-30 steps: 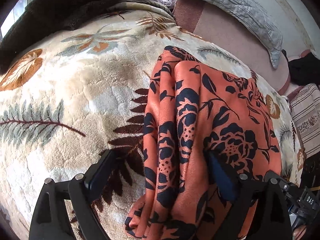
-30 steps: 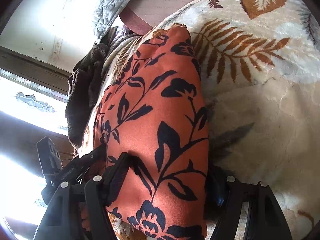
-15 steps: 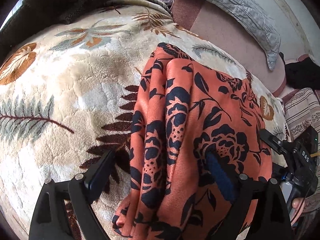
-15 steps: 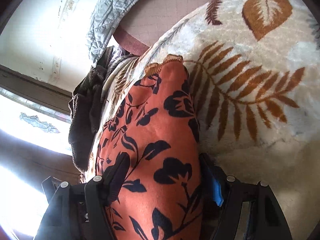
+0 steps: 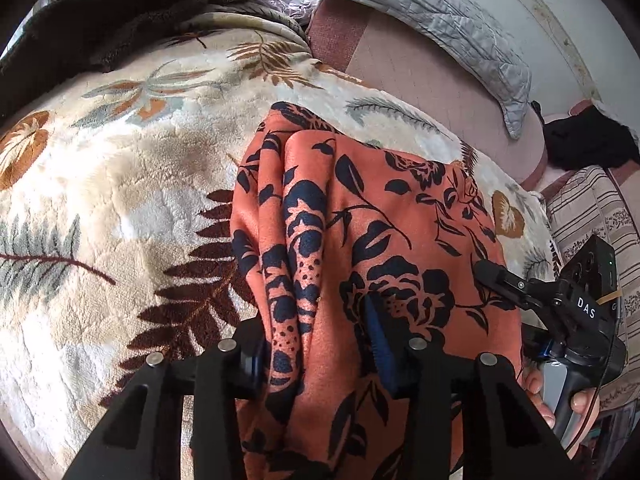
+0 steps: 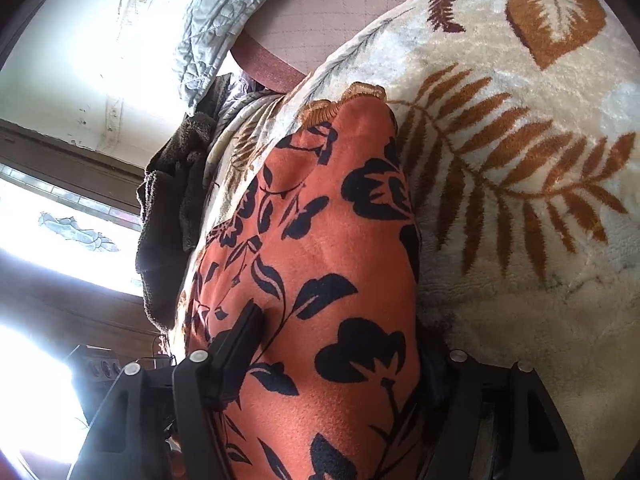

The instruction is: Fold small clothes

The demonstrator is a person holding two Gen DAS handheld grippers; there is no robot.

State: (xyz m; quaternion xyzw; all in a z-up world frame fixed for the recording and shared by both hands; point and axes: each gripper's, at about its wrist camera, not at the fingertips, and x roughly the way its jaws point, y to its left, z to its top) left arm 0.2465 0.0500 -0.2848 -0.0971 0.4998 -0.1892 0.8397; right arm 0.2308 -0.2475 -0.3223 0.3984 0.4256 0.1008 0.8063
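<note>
An orange garment with dark blue flowers [image 5: 380, 216] lies folded lengthwise on a cream leaf-patterned fleece blanket [image 5: 120, 200]. My left gripper [image 5: 316, 336] is at its near end. Its jaws are closing, and the pads squeeze a bunched fold of the cloth between them. In the right wrist view the same garment [image 6: 320, 240] fills the gap of my right gripper [image 6: 340, 336]. That gripper stands wide: one finger [image 6: 240, 336] lies on top of the cloth and the other is hidden under its edge. One of its fingers [image 5: 494, 274] rests on the garment's right side, a hand [image 5: 580, 404] on its handle.
A dark brown fleece [image 5: 120, 12] is heaped at the blanket's far edge. A grey quilted pillow [image 5: 420, 12] leans on the wall behind. Striped fabric [image 5: 592, 216] and a black garment [image 5: 588, 144] lie to the right. A bright window [image 6: 40, 220] is at the left.
The left jaws have drawn in from wide apart onto the bunched fold. The right gripper has come into the left wrist view at the right edge and slid along the garment.
</note>
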